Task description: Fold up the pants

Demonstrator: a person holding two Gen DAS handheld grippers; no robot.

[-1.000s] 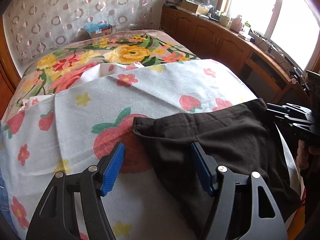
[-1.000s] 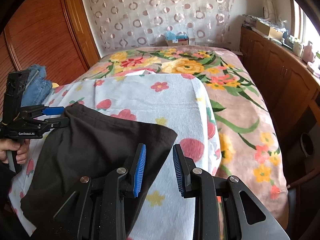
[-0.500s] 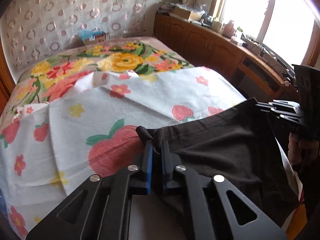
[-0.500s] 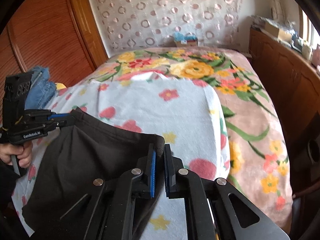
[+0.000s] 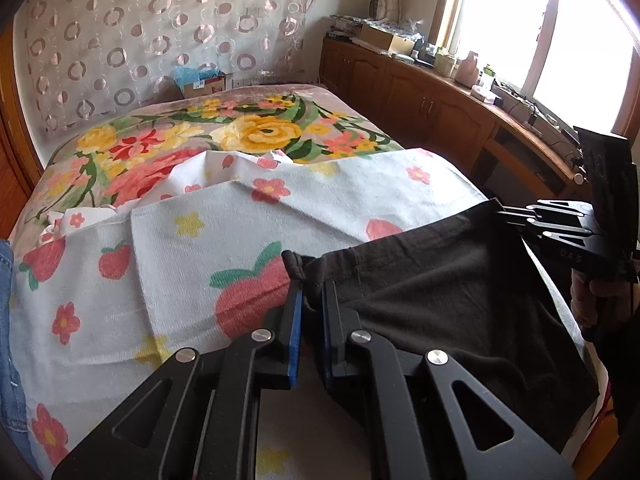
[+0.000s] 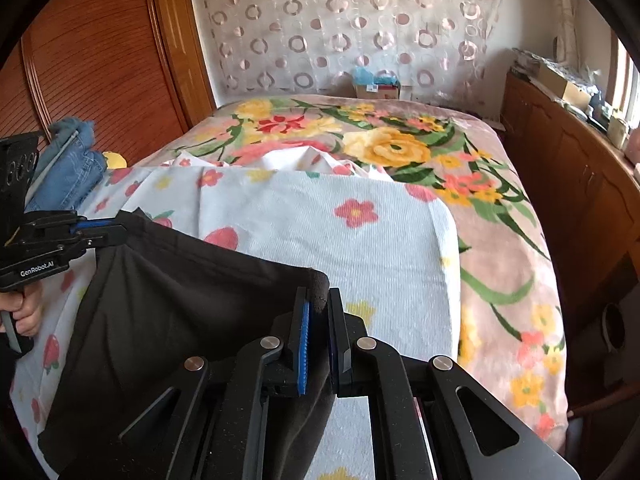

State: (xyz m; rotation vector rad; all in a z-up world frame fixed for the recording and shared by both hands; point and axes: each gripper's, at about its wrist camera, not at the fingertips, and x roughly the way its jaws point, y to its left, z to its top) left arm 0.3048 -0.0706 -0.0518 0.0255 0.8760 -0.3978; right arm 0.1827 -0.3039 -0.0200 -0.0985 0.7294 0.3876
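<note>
Black pants (image 5: 440,300) hang stretched between my two grippers above a strawberry-print towel (image 5: 200,248) on the bed. My left gripper (image 5: 310,292) is shut on the pants' left corner, which bunches up between the blue pads. My right gripper (image 6: 319,300) is shut on the right corner of the pants (image 6: 180,308). Each gripper shows in the other's view, the right gripper (image 5: 516,214) at the far right, the left gripper (image 6: 116,232) at the far left. The cloth's lower part drapes toward me.
A floral blanket (image 6: 400,148) covers the bed beyond the towel (image 6: 320,232). Blue jeans (image 6: 72,164) lie at the bed's left side by a wooden wardrobe (image 6: 100,60). Wooden cabinets (image 5: 420,92) with clutter run under the window on the right. A box (image 6: 376,88) sits at the headboard.
Both grippers closed on the pants' top corners and lifted them; the edge is now pulled taut and raised off the towel.
</note>
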